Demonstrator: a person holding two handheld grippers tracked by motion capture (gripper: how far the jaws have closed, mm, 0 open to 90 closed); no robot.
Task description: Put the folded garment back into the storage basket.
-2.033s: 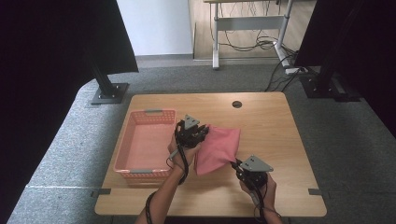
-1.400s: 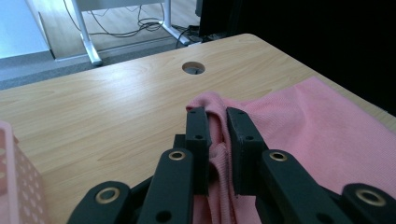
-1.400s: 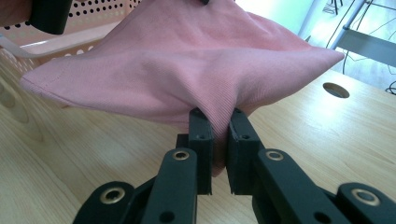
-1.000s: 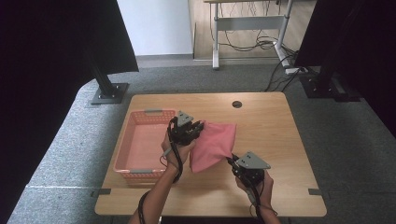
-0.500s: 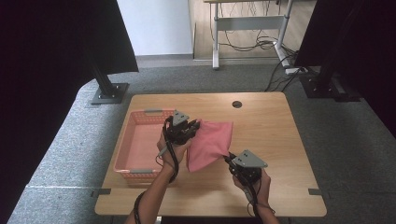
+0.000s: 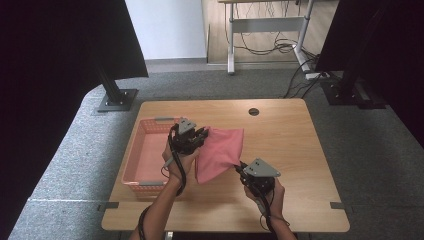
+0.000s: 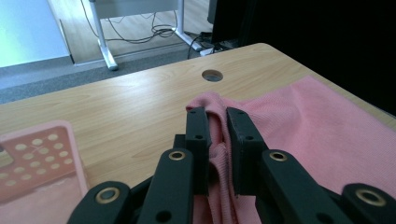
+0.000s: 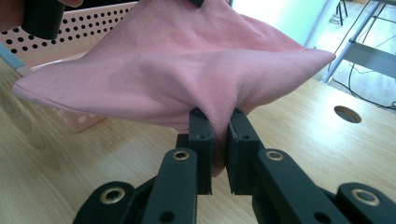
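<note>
Both grippers hold the same pink cloth (image 6: 220, 150) at this moment. The left gripper (image 6: 192, 137) has its jaws closed on a bunched corner of the cloth, and in the left gripper view the fabric (image 7: 299, 121) is pinched between the two black jaws and spreads out to the right of them. The right gripper (image 6: 254, 176) has its jaws closed on another corner; in the right gripper view the cloth (image 8: 187, 70) rises from between the jaws and hangs stretched above and in front of them, lifted off the counter (image 6: 290, 145). The pink basket (image 6: 142, 160) stands just beside the left jaws, on their left side, and in the right gripper view its perforated wall (image 8: 60, 42) is behind the hanging cloth. As I judge it, the work is to put the cloth into this basket, and it is about in the middle: the grasp at two corners is done and the cloth is raised between the jaws, but it hangs mostly over the counter, next to the basket, and not yet inside it. What is left is to carry it over the basket rim, lower it in, and open both jaws. The basket seems to have nothing in it, as far as the high view shows. I can read no brand, label or writing on the cloth, the basket or the grippers.
</note>
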